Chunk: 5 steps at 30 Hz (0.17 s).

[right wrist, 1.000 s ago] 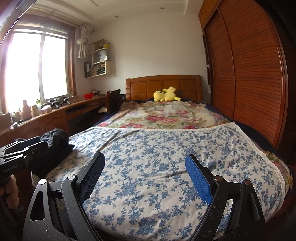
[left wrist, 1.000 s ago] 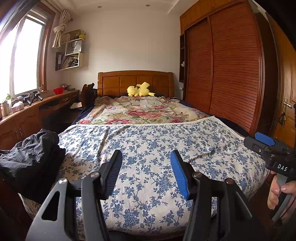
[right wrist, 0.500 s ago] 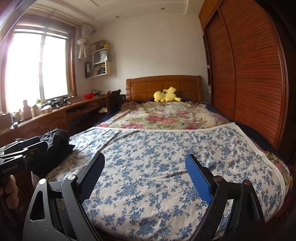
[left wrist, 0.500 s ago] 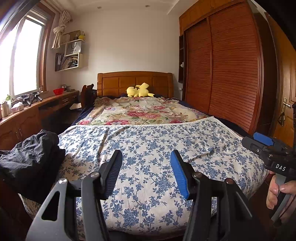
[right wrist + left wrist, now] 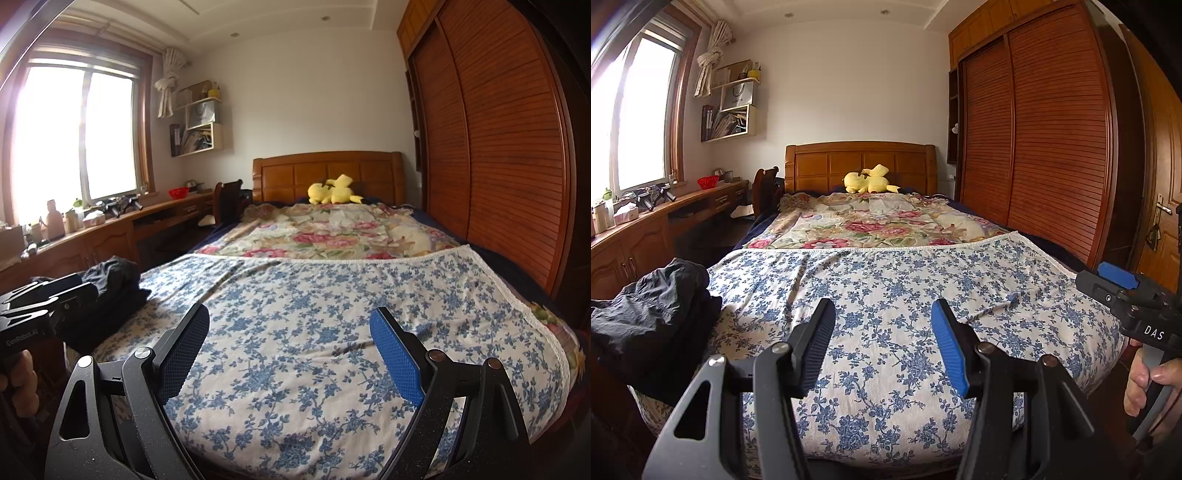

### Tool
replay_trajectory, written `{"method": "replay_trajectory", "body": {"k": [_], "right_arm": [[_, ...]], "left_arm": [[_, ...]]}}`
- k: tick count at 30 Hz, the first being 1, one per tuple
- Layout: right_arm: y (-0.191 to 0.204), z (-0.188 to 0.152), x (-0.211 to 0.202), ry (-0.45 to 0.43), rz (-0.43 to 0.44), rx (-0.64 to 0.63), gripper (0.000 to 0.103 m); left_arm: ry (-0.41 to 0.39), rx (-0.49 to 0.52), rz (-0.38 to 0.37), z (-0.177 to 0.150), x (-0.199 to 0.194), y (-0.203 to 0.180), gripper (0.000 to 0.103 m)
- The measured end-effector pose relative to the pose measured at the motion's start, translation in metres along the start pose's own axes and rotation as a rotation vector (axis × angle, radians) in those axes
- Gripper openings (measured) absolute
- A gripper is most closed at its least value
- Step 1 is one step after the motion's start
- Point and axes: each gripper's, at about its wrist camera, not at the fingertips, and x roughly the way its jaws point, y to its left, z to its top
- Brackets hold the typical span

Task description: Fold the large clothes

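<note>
Left claw (image 5: 882,317) approx. half open, right claw (image 5: 290,325) wide open; both empty, above blue-floral sheet (image 5: 905,295) on bed. Dark clothes (image 5: 650,310) piled at bed's left edge.

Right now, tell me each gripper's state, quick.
Left gripper: open, nothing between its jaws, above the blue floral sheet.
Right gripper: open wider, also empty, above the same sheet.

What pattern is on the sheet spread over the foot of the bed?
Blue flowers on white sheet, clearest in the right wrist view.
</note>
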Motion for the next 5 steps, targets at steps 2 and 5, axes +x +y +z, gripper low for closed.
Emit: {"method": "replay_trajectory", "body": {"k": [2,5], "right_arm": [[0.0002,0.0002,-0.0002,0.0,0.001,0.0,0.09],[0.0001,0.0001,0.0,0.001,0.001,0.001,0.09]], "left_arm": [[0.001,0.001,0.001,0.0002,-0.0002,0.0,0.053],[0.001,0.0,0.001,0.0004,-0.0006,-0.0006,0.053]]}}
